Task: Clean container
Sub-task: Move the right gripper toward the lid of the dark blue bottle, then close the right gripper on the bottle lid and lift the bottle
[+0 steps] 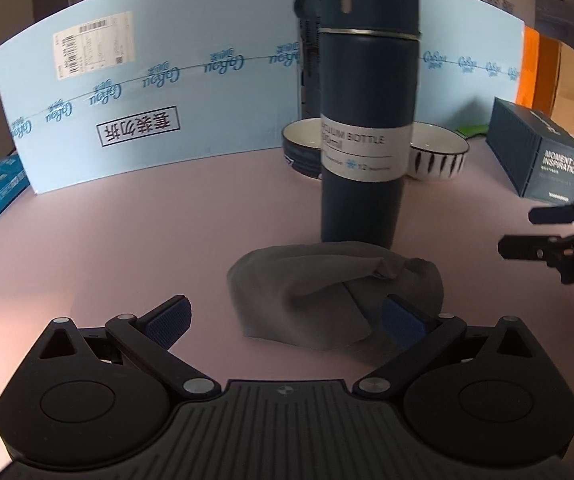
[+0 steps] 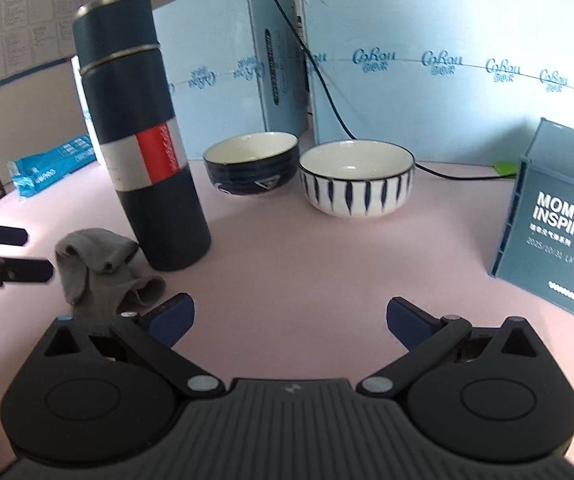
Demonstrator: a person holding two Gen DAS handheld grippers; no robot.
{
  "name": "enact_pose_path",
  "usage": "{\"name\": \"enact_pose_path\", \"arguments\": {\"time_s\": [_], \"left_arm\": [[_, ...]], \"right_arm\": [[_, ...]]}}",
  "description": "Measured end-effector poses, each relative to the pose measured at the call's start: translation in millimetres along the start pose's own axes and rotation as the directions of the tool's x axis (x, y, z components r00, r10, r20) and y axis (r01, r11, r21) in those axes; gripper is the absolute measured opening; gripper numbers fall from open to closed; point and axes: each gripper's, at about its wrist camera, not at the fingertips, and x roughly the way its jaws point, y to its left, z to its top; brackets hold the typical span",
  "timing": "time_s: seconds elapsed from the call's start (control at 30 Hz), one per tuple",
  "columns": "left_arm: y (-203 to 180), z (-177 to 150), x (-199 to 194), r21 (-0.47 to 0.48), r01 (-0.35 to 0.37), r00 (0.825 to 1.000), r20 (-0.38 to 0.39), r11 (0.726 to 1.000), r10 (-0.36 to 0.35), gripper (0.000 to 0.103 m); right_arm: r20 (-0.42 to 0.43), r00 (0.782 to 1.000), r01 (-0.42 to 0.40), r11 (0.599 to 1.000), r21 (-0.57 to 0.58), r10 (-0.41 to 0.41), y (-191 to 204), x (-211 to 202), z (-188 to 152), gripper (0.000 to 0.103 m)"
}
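I hold a hand-held gripper in each hand over a pale pink counter point(image 2: 287, 264). My left hand-held gripper point(image 1: 285, 318) has its blue-padded fingers spread wide and holds nothing. Its right pad point(image 1: 401, 320) lies against the near right part of a crumpled grey cloth point(image 1: 327, 292), while the left pad sits apart from the cloth over bare counter.

Just beyond the cloth, touching or nearly touching its far edge, stands a tall dark blue vacuum bottle point(image 1: 367, 120), upright, lid on, with a white label around its middle. In the right wrist view the same bottle point(image 2: 143, 140) stands far left, its label showing a red panel, with the cloth point(image 2: 99, 268) at its near left foot.

My right hand-held gripper point(image 2: 290, 322) is also spread wide and empty, over bare counter to the right of the cloth. In the left wrist view its black fingers point(image 1: 543, 232) reach in from the right edge.

Behind the bottle sit two bowls side by side: a dark blue bowl point(image 2: 251, 168) on the left and a white bowl with blue stripes point(image 2: 355, 180) on the right. A dark teal printed box point(image 2: 555, 224) stands at the right. Light blue cartons point(image 2: 447, 64) form a wall at the far edge.
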Motion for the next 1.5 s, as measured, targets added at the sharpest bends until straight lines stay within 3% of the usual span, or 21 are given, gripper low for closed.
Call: {"name": "enact_pose_path", "arguments": {"time_s": [0.13,0.2,0.33,0.43,0.53,0.63,0.7,0.8,0.87,0.9,0.93,1.0,1.13,1.23,1.43,1.5], "left_arm": [[-24,2,3,0.035,0.000,0.999,-0.036,0.999,0.002,0.102],[-31,3,3,0.013,-0.006,0.999,-0.036,1.000,0.006,0.102],[-35,2,2,-0.079,-0.060,0.996,-0.069,0.995,0.055,0.102],[-35,3,-3,-0.155,-0.098,0.992,-0.097,0.983,0.083,0.102],[-36,4,-15,-0.218,-0.133,0.989,-0.098,0.967,0.114,0.102],[-36,7,-24,-0.261,-0.177,0.983,-0.095,0.949,0.157,0.102],[-34,8,-30,-0.286,-0.214,0.976,-0.096,0.934,0.195,0.102],[-28,17,-43,-0.316,-0.271,0.963,-0.081,0.909,0.259,0.102],[-19,30,-57,-0.319,-0.298,0.954,-0.058,0.900,0.295,0.102],[-15,39,-62,-0.307,-0.307,0.950,-0.048,0.901,0.308,0.102],[-12,47,-66,-0.293,-0.318,0.946,-0.039,0.902,0.321,0.102],[-4,61,-72,-0.292,-0.344,0.936,-0.027,0.892,0.352,0.102],[2,71,-74,-0.361,-0.373,0.920,-0.024,0.855,0.391,0.102],[2,66,-71,-0.425,-0.347,0.927,-0.022,0.836,0.374,0.102],[-3,47,-59,-0.480,-0.280,0.950,-0.014,0.831,0.312,0.102],[-4,42,-57,-0.488,-0.286,0.950,-0.031,0.824,0.311,0.102]], "right_arm": [[0.023,0.984,-0.171,0.968,-0.185,0.179,5,-5,39,0.103],[0.007,0.959,-0.268,0.911,-0.313,0.284,8,-5,63,0.103],[-0.100,0.897,-0.418,0.753,-0.509,0.431,14,3,115,0.103],[-0.232,0.813,-0.561,0.610,-0.560,0.534,16,8,158,0.103],[-0.360,0.703,-0.685,0.449,-0.574,0.613,15,12,211,0.103],[-0.418,0.612,-0.751,0.328,-0.573,0.671,20,8,264,0.103],[-0.383,0.559,-0.777,0.303,-0.552,0.735,18,6,301,0.103],[-0.276,0.466,-0.841,0.324,-0.434,0.840,8,9,344,0.103],[-0.226,0.423,-0.866,0.318,-0.385,0.877,10,17,361,0.103],[-0.215,0.413,-0.870,0.315,-0.379,0.885,11,19,365,0.103],[-0.213,0.419,-0.863,0.314,-0.396,0.883,12,18,366,0.103],[-0.228,0.445,-0.834,0.309,-0.457,0.866,20,23,361,0.103],[-0.281,0.479,-0.807,0.292,-0.513,0.832,25,35,328,0.103],[-0.294,0.518,-0.788,0.314,-0.530,0.803,20,39,299,0.103],[-0.358,0.510,-0.808,0.292,-0.512,0.782,4,50,251,0.103],[-0.378,0.501,-0.820,0.286,-0.497,0.779,8,52,244,0.103]]}}
